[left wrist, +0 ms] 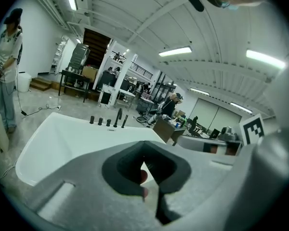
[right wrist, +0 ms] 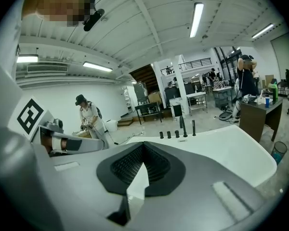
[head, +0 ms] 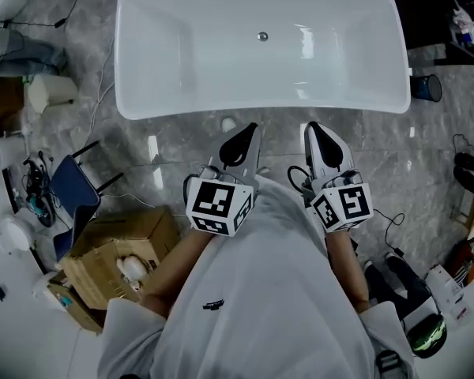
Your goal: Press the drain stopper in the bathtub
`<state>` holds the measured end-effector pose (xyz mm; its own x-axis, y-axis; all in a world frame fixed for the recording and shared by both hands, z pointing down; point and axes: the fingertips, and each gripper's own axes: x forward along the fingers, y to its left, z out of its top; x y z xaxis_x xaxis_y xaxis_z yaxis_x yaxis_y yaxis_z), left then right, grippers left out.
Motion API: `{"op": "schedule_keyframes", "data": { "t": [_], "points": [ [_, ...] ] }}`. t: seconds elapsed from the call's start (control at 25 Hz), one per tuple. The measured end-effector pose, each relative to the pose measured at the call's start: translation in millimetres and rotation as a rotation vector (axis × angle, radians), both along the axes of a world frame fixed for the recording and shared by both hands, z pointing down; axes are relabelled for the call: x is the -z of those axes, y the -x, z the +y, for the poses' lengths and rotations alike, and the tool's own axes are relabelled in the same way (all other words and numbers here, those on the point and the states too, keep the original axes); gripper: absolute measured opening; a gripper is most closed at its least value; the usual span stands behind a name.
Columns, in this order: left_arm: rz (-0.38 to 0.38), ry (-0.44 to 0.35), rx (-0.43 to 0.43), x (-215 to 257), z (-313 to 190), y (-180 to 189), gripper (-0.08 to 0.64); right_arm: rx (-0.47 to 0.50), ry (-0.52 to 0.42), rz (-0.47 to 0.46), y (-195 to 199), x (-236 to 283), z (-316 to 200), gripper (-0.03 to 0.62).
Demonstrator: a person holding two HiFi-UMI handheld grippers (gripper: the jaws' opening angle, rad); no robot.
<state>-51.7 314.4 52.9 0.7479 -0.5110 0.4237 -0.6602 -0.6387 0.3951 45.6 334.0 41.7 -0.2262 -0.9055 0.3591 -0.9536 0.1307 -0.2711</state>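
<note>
Standing on the grey marble floor, a person in a white shirt holds both tools close to the body, near the front rim of the white bathtub. The left gripper has its fingers closed tip to tip, with nothing clamped. The right gripper, just beside it, likewise has its fingers together and empty. Both point toward the tub without touching it. The drain stopper sits on the tub floor, midway across and toward the far end, well apart from both grippers. Black tap fittings stand on the far rim.
</note>
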Motion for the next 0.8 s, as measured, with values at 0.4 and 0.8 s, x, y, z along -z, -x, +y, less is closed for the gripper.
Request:
{"op": "schedule_keyframes", "data": {
  "t": [0.4,0.8],
  "points": [
    [0.052,0.036,0.055,-12,-91,44,0.002,0.137,0.037,0.083,42,0,-94,0.000],
    [0.048,0.049,0.124,-14,-130,38,0.002,0.238,0.065,0.091,30,-7,-147,0.000]
  ]
}}
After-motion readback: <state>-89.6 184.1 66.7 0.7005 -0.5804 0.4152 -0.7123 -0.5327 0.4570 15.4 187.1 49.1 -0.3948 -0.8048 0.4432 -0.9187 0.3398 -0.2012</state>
